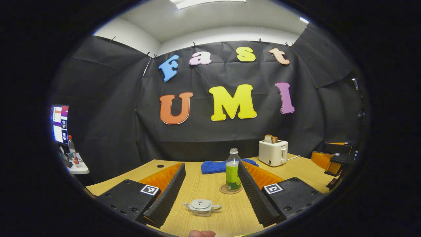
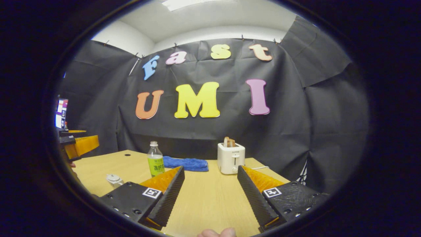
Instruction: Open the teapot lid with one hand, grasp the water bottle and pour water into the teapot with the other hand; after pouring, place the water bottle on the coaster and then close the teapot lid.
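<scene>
In the left gripper view, the left gripper [image 1: 210, 194] hangs above the wooden table [image 1: 204, 187] with its two fingers spread wide and nothing between them. The small pale teapot [image 1: 201, 207] sits at 6 o'clock, low between the fingers but touching neither, lid [image 1: 201, 203] on, spout toward 9 o'clock and handle toward 3 o'clock. Beyond it, toward 12 o'clock, the water bottle [image 1: 233, 171] with a green label stands upright on the round coaster [image 1: 226, 190], just beside the right-hand finger as seen. Behind the bottle lies a blue cloth [image 1: 213, 166]. At 2 o'clock from the bottle stands a white toaster [image 1: 272, 152] with a slice of bread [image 1: 270, 139] up in its slot. The right gripper [image 1: 337, 161] shows at the 3 o'clock edge; I cannot tell its opening here. A monitor [image 1: 60, 123] glows at 9 o'clock.

In the right gripper view, the right gripper [image 2: 210, 194] is likewise wide open and holds nothing, over bare table. The water bottle [image 2: 156, 163] stands at 10 o'clock, the teapot [image 2: 114, 180] at 8 o'clock near the left-hand finger, partly hidden. The blue cloth [image 2: 186, 163] lies between bottle and toaster [image 2: 231, 158]. The left gripper [image 2: 77, 143] shows at 9 o'clock.
</scene>
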Action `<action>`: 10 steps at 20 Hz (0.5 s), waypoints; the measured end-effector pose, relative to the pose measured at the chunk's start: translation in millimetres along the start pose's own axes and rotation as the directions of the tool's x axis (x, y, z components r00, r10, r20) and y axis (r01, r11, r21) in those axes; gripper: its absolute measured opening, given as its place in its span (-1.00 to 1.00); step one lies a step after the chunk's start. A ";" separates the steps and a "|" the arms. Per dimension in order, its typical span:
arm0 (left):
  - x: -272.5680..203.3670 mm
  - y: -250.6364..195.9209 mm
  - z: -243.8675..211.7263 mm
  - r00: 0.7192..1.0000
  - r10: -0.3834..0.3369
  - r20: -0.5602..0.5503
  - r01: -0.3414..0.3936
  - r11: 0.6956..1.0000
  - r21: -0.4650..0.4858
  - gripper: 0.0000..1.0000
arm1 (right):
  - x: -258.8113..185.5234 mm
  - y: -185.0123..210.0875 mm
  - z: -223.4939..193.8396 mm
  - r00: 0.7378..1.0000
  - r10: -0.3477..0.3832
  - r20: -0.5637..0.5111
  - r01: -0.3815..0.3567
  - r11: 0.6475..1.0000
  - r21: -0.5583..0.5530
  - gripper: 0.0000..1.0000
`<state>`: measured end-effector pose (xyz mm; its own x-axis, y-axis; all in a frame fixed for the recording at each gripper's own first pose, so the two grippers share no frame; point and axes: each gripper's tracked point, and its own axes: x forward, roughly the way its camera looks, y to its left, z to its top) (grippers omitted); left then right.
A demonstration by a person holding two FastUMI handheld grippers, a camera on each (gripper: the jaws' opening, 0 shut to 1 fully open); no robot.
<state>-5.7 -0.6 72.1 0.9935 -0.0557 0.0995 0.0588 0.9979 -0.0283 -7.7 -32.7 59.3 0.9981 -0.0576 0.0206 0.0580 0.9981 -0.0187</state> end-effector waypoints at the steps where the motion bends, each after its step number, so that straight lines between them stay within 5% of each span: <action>1: -3.2 -1.3 0.1 1.000 -0.001 -0.002 0.001 1.000 -0.006 0.99 | -1.5 0.6 0.6 1.000 -0.004 0.007 0.004 1.000 -0.008 0.92; 10: -20.0 -3.1 0.3 1.000 -0.026 0.006 0.026 0.999 -0.038 0.99 | -12.3 16.4 1.2 1.000 -0.013 0.022 0.014 1.000 -0.025 0.92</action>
<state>-25.8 -2.6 70.5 0.9910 -0.0816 0.1058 0.0886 0.9940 -0.0637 -19.0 -15.6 59.9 0.9966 -0.0706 0.0433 0.0725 0.9964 -0.0433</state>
